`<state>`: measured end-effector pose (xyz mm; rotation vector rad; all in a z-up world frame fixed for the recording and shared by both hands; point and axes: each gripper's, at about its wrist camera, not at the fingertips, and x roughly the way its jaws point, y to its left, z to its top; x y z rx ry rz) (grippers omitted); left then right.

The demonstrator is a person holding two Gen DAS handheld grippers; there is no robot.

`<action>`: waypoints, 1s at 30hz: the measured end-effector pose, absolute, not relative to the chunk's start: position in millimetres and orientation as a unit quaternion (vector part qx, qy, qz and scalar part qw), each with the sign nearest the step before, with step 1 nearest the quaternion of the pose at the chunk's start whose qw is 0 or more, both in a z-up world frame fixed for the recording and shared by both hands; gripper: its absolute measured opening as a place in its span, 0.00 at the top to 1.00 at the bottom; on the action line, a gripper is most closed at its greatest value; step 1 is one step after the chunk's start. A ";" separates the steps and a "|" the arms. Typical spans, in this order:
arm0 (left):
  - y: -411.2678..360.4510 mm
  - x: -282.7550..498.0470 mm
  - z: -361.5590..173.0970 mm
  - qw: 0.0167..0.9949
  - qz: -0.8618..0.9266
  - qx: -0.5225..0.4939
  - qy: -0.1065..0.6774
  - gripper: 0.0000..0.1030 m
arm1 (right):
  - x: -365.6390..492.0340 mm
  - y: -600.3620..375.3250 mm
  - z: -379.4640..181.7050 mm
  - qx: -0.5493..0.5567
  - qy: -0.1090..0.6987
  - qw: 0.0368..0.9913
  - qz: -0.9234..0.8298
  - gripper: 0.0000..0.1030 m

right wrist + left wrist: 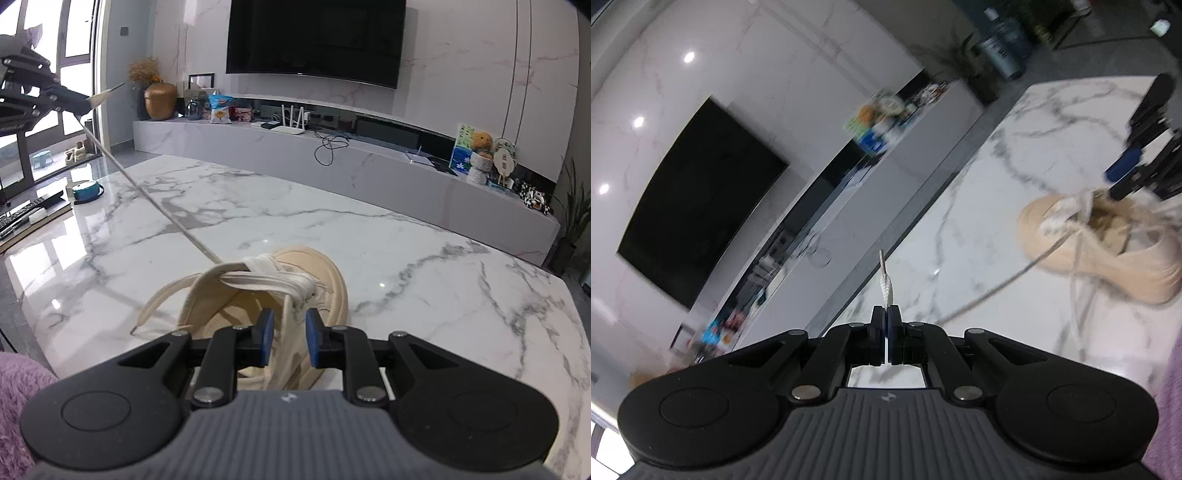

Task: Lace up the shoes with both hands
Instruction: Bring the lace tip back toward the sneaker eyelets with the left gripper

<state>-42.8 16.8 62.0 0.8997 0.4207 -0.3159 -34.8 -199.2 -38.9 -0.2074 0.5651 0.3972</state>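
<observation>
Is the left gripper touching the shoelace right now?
Touching. The left wrist view shows the left gripper with its jaws closed on the shoelace, whose tip sticks out just past the pads.

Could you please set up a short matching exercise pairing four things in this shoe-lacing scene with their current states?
Things:
1. left gripper
2. right gripper
3. lace
4. shoe

States:
A. stretched taut above the table
B. open, jaws either side of a lace strand
C. resting on the marble table
D. shut on the lace end

Pairs: 1-D, 2-B, 3-A, 4-C
</observation>
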 end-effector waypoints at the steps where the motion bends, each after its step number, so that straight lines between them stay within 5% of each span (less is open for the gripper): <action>1: 11.7 -44.8 61.4 0.865 -0.164 0.433 0.196 1.00 | -34.7 -199.3 -39.0 -0.101 0.277 0.935 0.195 0.81; 10: -44.3 -49.3 39.6 0.823 -0.291 0.454 0.176 1.00 | -27.7 -213.4 -41.4 -0.053 0.295 0.931 0.209 0.94; 30: -100.5 -28.1 -30.8 0.750 -0.394 0.470 0.246 1.00 | -21.0 -226.0 -46.3 0.000 0.303 0.929 0.212 0.94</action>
